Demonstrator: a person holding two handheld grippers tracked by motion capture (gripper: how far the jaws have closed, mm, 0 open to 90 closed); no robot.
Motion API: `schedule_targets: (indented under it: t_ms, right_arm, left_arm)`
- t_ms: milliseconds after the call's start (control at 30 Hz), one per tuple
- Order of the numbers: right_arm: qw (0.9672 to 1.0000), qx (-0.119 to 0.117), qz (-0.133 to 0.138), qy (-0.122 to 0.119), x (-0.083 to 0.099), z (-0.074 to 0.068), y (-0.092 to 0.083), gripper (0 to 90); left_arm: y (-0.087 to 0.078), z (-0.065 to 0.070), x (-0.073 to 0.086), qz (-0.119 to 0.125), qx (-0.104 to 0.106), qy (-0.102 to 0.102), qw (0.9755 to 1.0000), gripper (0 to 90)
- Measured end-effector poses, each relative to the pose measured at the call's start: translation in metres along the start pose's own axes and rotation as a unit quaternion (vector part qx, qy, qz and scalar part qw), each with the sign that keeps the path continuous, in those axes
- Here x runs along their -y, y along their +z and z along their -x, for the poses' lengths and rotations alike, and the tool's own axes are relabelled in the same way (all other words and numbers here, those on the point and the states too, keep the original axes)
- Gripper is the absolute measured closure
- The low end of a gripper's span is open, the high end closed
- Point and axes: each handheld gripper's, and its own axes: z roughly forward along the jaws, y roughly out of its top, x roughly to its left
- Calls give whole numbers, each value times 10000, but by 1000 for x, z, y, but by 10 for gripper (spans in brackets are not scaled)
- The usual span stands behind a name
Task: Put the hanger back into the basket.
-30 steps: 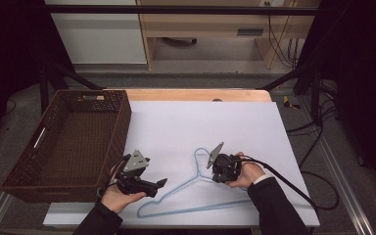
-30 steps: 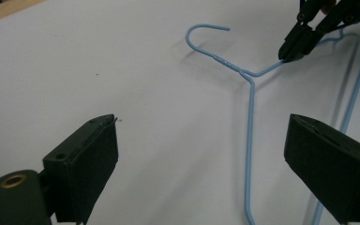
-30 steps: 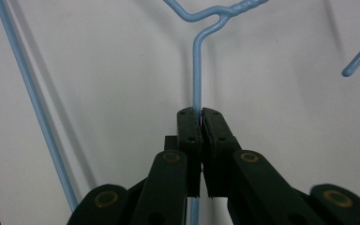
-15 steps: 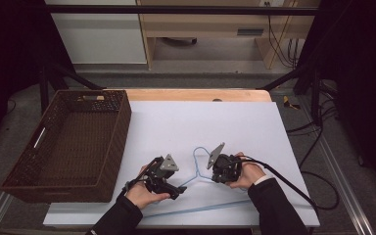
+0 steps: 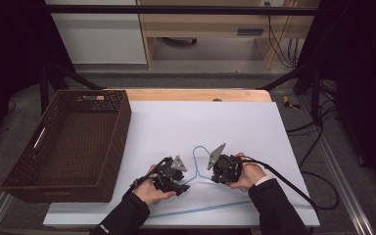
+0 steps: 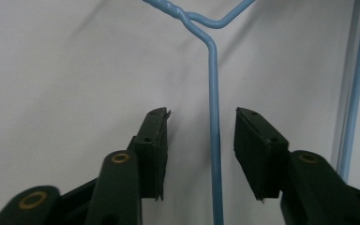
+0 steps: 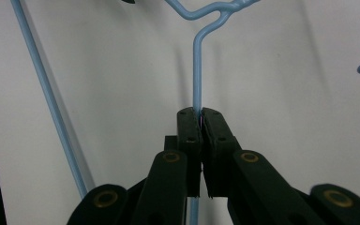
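Observation:
A blue wire hanger (image 5: 200, 149) lies flat on the white table (image 5: 200, 117) near its front edge. My right gripper (image 5: 214, 175) is shut on the hanger's right sloping wire (image 7: 197, 70), and the wire runs out from between the pressed pads (image 7: 200, 112). My left gripper (image 5: 182, 186) sits at the left sloping wire. In the left gripper view that wire (image 6: 213, 93) passes between the two jaws (image 6: 201, 122) with a gap on each side. These jaws have just been closing, and the pads do not touch the wire.
A brown wicker basket (image 5: 122, 122) stands on the left part of the table. A wooden strip (image 5: 196, 94) runs along the far edge. The right gripper's black cable (image 5: 284, 181) trails off to the right.
The left hand has moved right and down to the hanger, and its jaws have narrowed around the left wire. The right gripper has kept still on its wire.

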Motion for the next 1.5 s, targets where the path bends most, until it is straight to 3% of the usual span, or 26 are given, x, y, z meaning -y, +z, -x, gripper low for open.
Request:
schedule_targets:
  t_ms: [533,1200,1400,1500]
  right_arm:
    - [9999,-14,96,-48,1,-2,-5,872]
    - [9997,-12,244,2,3,-8,-16,864]
    - [9987,8,502,106,7,-10,-29,814]
    - [9955,175,833,407,17,-6,-45,751]
  left_arm:
    - [0,5,-9,-51,104,-21,9999,852]
    - [-11,12,-13,-82,231,-161,9996,868]
    - [-16,13,-12,36,296,-262,9992,870]
    - [-21,16,-13,141,272,-254,9992,871]
